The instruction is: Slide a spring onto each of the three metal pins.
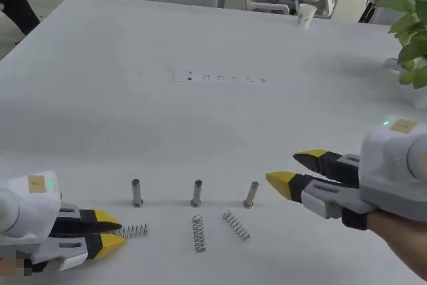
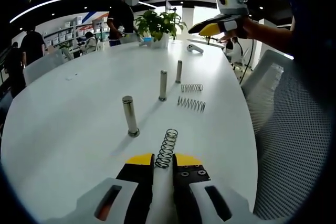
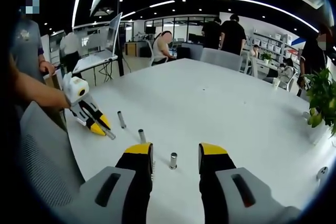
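Three metal pins stand upright in a row on the white table: left pin point(image 1: 137, 193), middle pin point(image 1: 197, 193), right pin point(image 1: 251, 194). Three springs lie flat in front of them. My left gripper point(image 1: 122, 230) rests low on the table, its jaws drawn in on the near end of the left spring point(image 1: 135, 231) point(image 2: 167, 148). The middle spring point(image 1: 198, 233) and right spring point(image 1: 236, 225) lie loose. My right gripper point(image 1: 283, 167) hovers open to the right of the right pin point(image 3: 172, 160), which appears between its fingertips.
A flush socket strip point(image 1: 220, 78) is set into the table's middle. A paper cup point(image 1: 306, 14) stands at the far edge and a potted plant point(image 1: 413, 31) at the right. Chairs and people are around the table.
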`<state>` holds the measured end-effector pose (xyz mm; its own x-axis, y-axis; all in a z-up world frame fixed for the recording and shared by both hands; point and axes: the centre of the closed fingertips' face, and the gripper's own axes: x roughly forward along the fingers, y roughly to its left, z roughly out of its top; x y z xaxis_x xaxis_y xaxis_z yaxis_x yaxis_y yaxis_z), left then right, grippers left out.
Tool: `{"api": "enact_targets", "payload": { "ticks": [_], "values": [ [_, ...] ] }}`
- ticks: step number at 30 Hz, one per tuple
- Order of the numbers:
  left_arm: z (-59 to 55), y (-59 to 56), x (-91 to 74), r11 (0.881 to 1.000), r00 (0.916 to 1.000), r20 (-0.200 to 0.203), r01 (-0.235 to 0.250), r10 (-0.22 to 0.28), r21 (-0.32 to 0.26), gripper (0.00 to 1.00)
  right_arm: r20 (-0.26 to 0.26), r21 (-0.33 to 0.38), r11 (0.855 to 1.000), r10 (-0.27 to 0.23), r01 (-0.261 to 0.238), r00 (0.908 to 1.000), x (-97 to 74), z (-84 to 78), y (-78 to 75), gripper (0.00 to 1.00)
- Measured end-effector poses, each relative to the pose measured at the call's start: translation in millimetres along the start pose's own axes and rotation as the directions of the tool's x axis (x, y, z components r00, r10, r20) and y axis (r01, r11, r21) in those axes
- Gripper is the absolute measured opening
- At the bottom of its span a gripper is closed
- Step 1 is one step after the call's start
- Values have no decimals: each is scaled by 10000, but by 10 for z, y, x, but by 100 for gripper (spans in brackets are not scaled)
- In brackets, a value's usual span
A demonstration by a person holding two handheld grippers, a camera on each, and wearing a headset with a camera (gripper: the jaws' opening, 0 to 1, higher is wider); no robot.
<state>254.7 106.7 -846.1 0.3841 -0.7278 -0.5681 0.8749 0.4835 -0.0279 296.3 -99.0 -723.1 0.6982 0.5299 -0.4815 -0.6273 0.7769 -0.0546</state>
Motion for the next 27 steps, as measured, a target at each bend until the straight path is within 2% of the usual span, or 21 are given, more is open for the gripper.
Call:
{"api": "enact_targets", "payload": {
  "ticks": [4, 12, 19, 25, 27],
  "values": [
    [0, -11, -1, 10000, 10000, 9, -10, 10, 62, 5, -28, -105, 9999, 52, -52, 10000, -4, 7, 34, 33],
    [-4, -48, -47, 10000, 10000, 2, 5, -5, 42, 3, 161, -371, 9990, 261, -255, 9995, -43, 129, 112, 32],
    [145, -174, -154, 9995, 9996, 255, 124, -131, 275, 3, 409, -664, 9938, 925, -897, 9949, -78, 286, 274, 30],
    [325, -307, -282, 9983, 9977, 639, 180, -215, 547, 2, 515, -765, 9837, 1667, -1625, 9847, -86, 380, 438, 27],
    [415, -353, -344, 9971, 9969, 762, 161, -217, 739, 2, 484, -990, 9753, 2030, -1976, 9780, -83, 411, 524, 27]
  ]
}}
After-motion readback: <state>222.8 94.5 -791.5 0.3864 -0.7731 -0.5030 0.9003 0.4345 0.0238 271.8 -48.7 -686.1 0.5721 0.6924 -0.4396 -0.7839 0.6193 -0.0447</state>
